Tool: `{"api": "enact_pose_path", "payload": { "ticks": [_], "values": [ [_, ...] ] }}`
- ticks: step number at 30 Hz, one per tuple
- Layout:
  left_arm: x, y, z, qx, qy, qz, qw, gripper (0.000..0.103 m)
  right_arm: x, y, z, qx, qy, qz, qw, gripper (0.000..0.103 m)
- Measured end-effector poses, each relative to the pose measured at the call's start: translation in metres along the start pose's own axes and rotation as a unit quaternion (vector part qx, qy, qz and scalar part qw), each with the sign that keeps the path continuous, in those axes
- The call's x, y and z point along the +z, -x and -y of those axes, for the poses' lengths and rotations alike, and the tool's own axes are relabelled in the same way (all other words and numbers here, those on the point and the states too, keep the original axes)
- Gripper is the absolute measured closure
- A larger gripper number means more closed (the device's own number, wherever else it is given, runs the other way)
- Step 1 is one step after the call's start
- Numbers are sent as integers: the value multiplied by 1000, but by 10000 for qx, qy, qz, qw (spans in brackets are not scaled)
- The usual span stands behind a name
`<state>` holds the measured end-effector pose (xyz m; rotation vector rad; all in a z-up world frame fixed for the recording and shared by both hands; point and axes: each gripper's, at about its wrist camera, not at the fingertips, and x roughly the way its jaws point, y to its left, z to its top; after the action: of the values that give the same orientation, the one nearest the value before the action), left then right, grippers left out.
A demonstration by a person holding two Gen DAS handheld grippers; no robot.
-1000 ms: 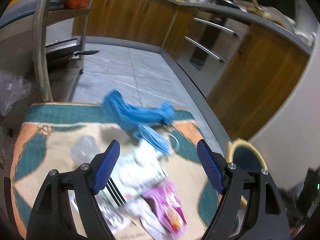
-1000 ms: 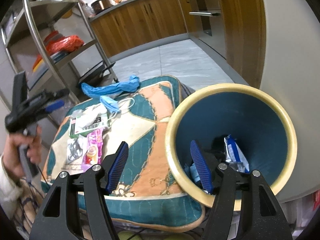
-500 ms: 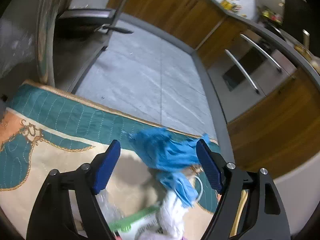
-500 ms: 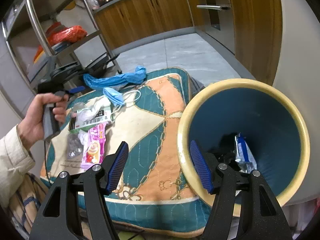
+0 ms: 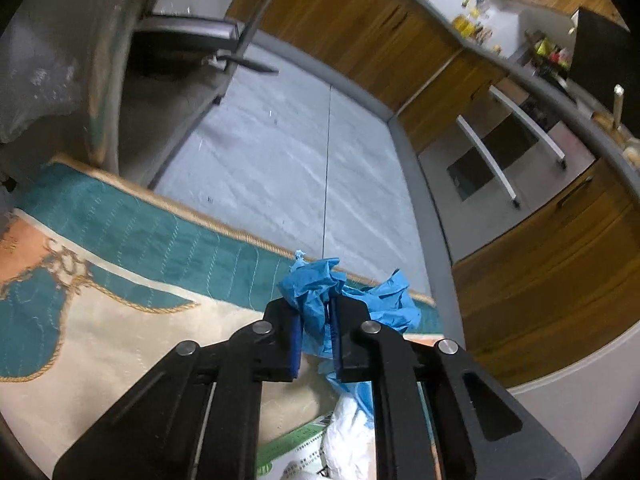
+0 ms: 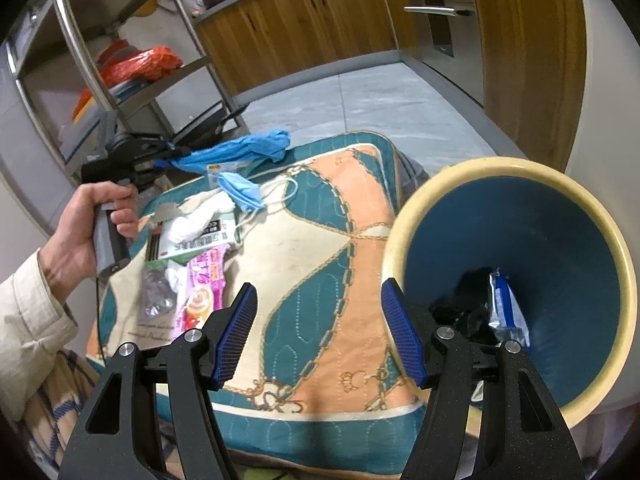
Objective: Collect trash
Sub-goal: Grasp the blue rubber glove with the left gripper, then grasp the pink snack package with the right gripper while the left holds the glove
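Blue pads, left gripper (image 5: 316,332): jaws closing; the pads press a crumpled blue glove (image 5: 320,300) between them, folds bulging out above and to the right.
Glove position: at the far edge of the quilted cushion (image 5: 120,320), part of it hanging past the gold-piped hem over the floor side.
Right gripper (image 6: 320,336): jaws stand wide, nothing between them, hovering over the near half of the cushion.
Left hand (image 6: 80,232): grasps the left gripper's handle at the cushion's left edge; cream sleeve (image 6: 28,312) below it.
Near litter: pink wrapper (image 6: 202,292), grey foil packet (image 6: 154,296) and a printed white-and-green pack (image 6: 192,240) with white tissue (image 6: 196,220) on it, clustered on the cushion's left side.
Mid litter: blue face mask (image 6: 240,190), ear loops spread toward the centre, just beyond the pack.
Open cushion area: the centre and right half, peach and teal panels, carry no litter.
Bin (image 6: 600,260): cream rim, blue interior, touching or just beside the cushion's right edge; a blue-and-white packet (image 6: 504,304) and dark items lie at its bottom.
Floor (image 5: 280,152): grey tiles beyond the far hem, open up to the cabinet plinth.
Left boundary: metal shelf rack (image 6: 92,64) with an orange bag (image 6: 148,64), close to the cushion's far-left corner.
Far boundary: wooden cabinets (image 6: 304,28) under a grey worktop.
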<state>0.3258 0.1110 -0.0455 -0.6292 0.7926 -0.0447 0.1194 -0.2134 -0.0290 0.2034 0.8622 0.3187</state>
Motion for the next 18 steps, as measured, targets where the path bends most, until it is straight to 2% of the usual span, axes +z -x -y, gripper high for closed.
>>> {"api": "enact_pose_path", "payload": {
  "ticks": [7, 18],
  "values": [
    [-2, 64, -1, -104, -98, 753, 9971, 93, -2, -6, -21, 180, 186, -111, 9996, 37],
    [-19, 154, -55, -196, 381, 1312, 9904, 93, -11, -36, -73, 504, 620, -560, 9952, 31]
  ]
}}
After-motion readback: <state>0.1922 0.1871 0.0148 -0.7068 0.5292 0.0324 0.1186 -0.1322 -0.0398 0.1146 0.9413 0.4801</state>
